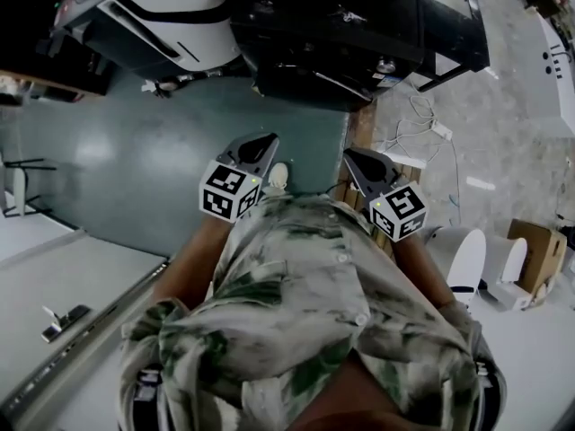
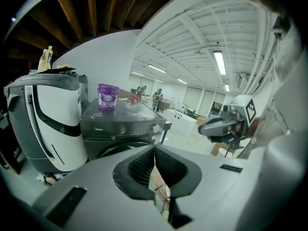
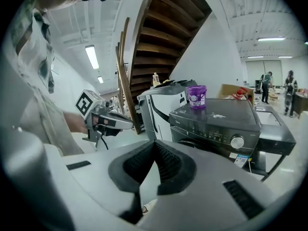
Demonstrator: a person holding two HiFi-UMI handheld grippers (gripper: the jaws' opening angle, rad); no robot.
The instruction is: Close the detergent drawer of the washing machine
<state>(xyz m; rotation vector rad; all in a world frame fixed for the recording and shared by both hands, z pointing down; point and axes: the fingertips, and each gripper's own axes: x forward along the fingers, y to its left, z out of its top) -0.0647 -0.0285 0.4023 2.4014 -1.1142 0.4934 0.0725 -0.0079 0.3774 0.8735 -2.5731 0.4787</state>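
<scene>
Both of our claws are clenched with nothing in them: the left claw (image 2: 154, 150) has its pads pressed tip to tip, and the right claw (image 3: 154, 146) meets the same way. We hold both close to the chest, pointing forward and somewhat down, well apart from the washing machine (image 3: 216, 124). It stands on the floor straight ahead of us, its dark front turned our way. We take the detergent drawer (image 2: 98, 129) to be the left end of the control strip, at the upper left corner of the front, opposite the round knob (image 3: 237, 142) at the right end. From here that piece looks flush with the rest of the strip, so we judge it pushed in, though the views are too small to be sure. The drawer slides front to back, so any push would run straight away from us into the front. The left claw sits on the drawer's side and looks the nearer of the two. The strip's left end reads "Midea". A purple tub (image 2: 108, 97) toward the back left of the machine's top bears white print we cannot read, and the sticker (image 3: 240, 160) under the knob is too small as well.
</scene>
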